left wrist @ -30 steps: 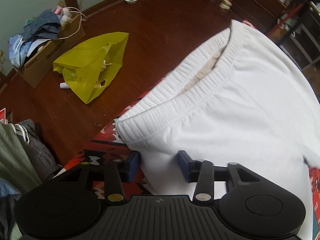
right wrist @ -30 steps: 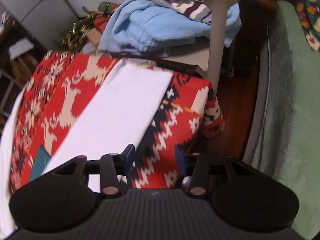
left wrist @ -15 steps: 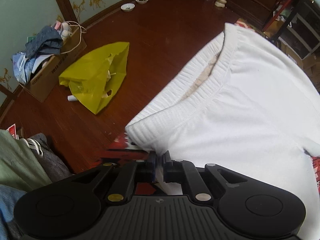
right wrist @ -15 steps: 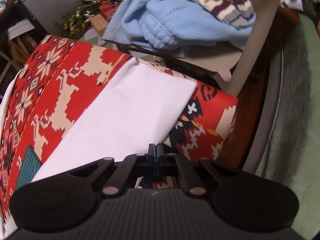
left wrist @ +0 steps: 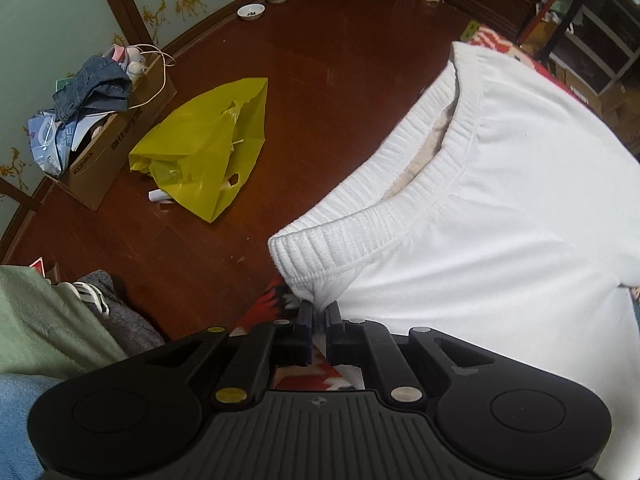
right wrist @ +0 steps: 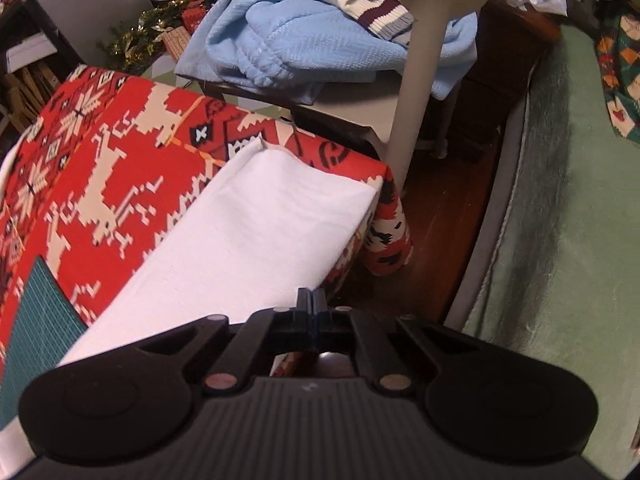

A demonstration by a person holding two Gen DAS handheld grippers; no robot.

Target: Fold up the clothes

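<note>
The near edge of the white garment [left wrist: 500, 216] is disappearing under the black body of each tool, so you are not seeing exactly how much cloth sits between the fingers, and its far side is running off the frame. Your left tongs [left wrist: 319, 312] are pinching a small fold of the garment just below the corner of its ribbed waistband [left wrist: 372, 216], fingers nearly together with the cloth bunched between them. Your right tongs [right wrist: 311, 300] are clenched tight at the near corner of the garment's narrow end [right wrist: 256, 236]; the fabric is reaching right to the tips, though whether any lies between them is hard to make out. The garment is lying spread across the bench, which is covered by a red patterned cloth [right wrist: 104, 168]. It is looking soft and plain white, mostly smooth, with the waistband gaping open over the bench edge above the wooden floor [left wrist: 320, 80], where a yellow bag [left wrist: 208, 144] is lying
</note>
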